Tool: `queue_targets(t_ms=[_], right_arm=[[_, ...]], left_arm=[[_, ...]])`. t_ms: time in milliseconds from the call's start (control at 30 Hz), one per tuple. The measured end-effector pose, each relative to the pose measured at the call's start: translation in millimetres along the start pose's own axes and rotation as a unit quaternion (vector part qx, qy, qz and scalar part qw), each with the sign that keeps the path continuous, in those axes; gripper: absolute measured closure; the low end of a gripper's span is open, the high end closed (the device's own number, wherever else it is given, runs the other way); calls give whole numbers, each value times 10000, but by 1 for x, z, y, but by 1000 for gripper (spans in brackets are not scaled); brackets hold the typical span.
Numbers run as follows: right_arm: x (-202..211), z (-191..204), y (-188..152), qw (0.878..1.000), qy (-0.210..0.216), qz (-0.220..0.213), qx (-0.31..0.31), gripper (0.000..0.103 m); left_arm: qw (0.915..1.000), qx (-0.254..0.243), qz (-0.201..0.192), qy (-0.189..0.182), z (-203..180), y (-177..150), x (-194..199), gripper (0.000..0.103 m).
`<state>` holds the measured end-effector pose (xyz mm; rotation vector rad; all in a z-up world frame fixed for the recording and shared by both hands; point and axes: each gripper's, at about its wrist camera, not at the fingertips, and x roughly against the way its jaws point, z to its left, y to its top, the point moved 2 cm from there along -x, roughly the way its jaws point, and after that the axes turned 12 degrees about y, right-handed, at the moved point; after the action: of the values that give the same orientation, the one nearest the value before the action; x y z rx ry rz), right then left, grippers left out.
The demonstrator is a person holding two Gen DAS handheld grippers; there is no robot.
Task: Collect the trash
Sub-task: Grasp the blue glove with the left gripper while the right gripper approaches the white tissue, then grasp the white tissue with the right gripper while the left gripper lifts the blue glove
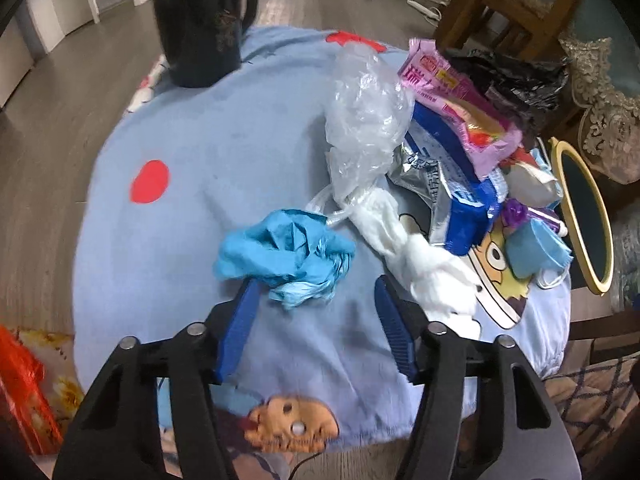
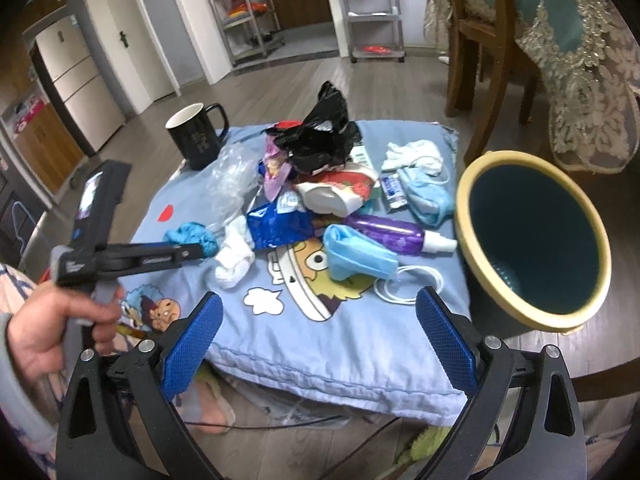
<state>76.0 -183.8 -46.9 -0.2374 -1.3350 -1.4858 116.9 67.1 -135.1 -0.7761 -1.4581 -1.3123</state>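
A: Trash first, what's nearest the left gripper (image 1: 316,292)?
B: Crumpled blue wad (image 1: 286,254), right at the fingertips, mostly just ahead of them. Left pad (image 1: 240,320) touches its edge, right pad clear. Jaws partly spread, not clamped on it.
A: Beyond that?
B: White tissue (image 1: 420,256) ahead-right of the tips, then clear plastic bag (image 1: 368,108) further on, blue foil packet (image 1: 460,184) and pink wrapper (image 1: 456,96) to its right. Black mug (image 1: 202,28) far ahead-left.
A: Right gripper (image 2: 320,320)?
B: Wide apart, nothing between the jaws, hovering over the near edge of the blue cartoon cloth (image 2: 360,352). Blue face mask (image 2: 356,256) just ahead of it, purple spray bottle (image 2: 388,234) behind that, black bag (image 2: 320,136) on top of the pile further back.
A: Bin?
B: Yellow-rimmed bin (image 2: 532,240), ahead-right of the right gripper, tilted, beside the cloth. Inside mostly dark; can't tell contents.
A: Person?
B: A hand (image 2: 56,320) on the left gripper's handle, lower left.
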Motion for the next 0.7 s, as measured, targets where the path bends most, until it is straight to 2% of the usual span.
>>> queue_targets(t_ms=[67,100,133,233,300,400,567,700], right_arm=[[-3,2,0,10000,38,32,-1,7],[-4,2,0,10000,59,43,-11,7],[-5,2,0,10000,79,53,-23,7],[-11,3,3,9997,200,81,-104,11],[-17,5,6,9994,294,126,-158,21],[-31,10,11,9985,440,230,-209,30],[-68,24,16,9962,677,486,-243,32],[-97,38,21,9951,738,640,-172,36]], left_arm=[[9999,-52,70,74,1,1,-8,66],[9999,-18,135,97,3,0,-13,78],[9998,69,157,107,8,0,-14,82],[9994,318,109,-39,19,1,-6,85],[9990,420,18,-115,25,-2,8,86],[9977,587,-70,-327,33,-8,31,86],[9947,725,-540,-497,39,-8,75,86],[9908,753,-931,-638,46,14,107,86]])
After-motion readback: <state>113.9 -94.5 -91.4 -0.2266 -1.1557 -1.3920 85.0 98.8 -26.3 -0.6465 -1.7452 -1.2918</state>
